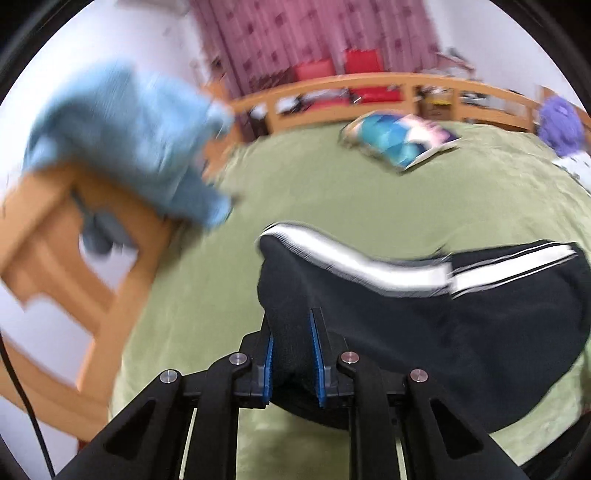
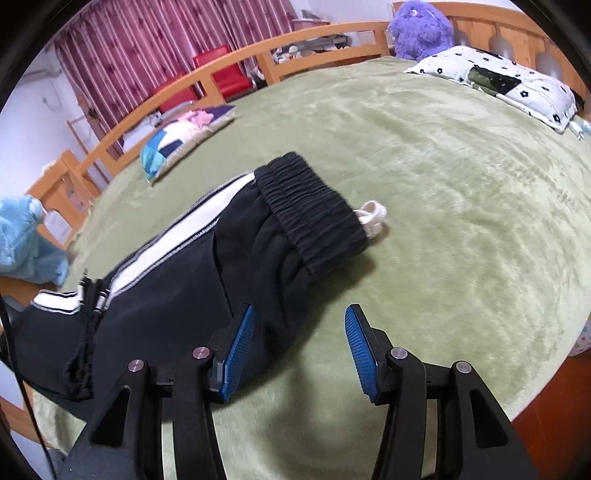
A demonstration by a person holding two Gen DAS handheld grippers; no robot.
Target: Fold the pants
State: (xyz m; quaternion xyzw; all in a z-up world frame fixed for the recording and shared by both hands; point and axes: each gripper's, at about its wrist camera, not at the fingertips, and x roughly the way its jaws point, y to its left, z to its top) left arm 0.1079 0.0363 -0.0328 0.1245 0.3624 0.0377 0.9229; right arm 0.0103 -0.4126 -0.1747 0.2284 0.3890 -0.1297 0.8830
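Observation:
Black pants [image 2: 207, 280] with a white side stripe lie on the green bed cover [image 2: 443, 184], the ribbed waistband toward the middle of the bed, a white drawstring [image 2: 373, 218] poking out. My left gripper [image 1: 291, 354] is shut on a bunch of the black pants fabric [image 1: 424, 332] and holds it lifted over the bed; the view is blurred. My right gripper [image 2: 299, 343] is open and empty, just above the bed beside the pants' near edge.
A colourful pillow [image 2: 184, 136] lies at the far side, a white patterned pillow [image 2: 498, 81] and purple plush toy [image 2: 417, 29] at the head. A blue cloth [image 1: 125, 144] hangs on the wooden bed frame [image 1: 85, 258]. Red chairs [image 2: 221, 70] stand beyond.

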